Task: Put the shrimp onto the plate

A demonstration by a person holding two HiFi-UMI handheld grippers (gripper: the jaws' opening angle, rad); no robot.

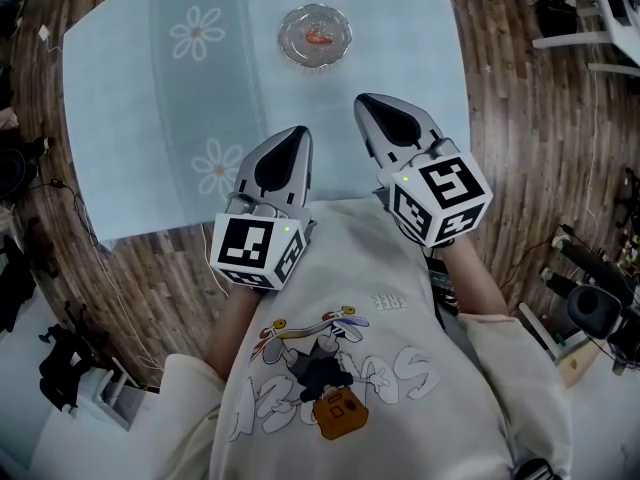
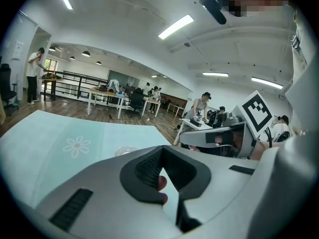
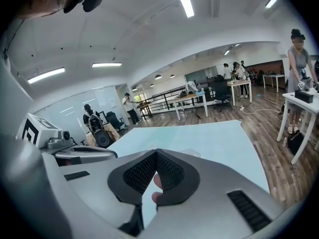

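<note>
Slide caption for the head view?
Shrimp lies on the plate; left tongs and right tongs hover shut over the cloth's near edge.

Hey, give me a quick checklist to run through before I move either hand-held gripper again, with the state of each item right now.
1. Shrimp on the plate: ok, it lies inside the glass plate.
2. Left hand-held gripper empty: ok, jaws together with nothing between them.
3. Right hand-held gripper empty: ok, jaws together with nothing between them.
4. Grippers apart from the plate: ok, both are near the cloth's near edge, well short of the plate.
5. Plate safely placed: ok, it stands on the cloth, away from its edges.
6. Shrimp lying flat and stable: cannot tell, too small in the head view.
</note>
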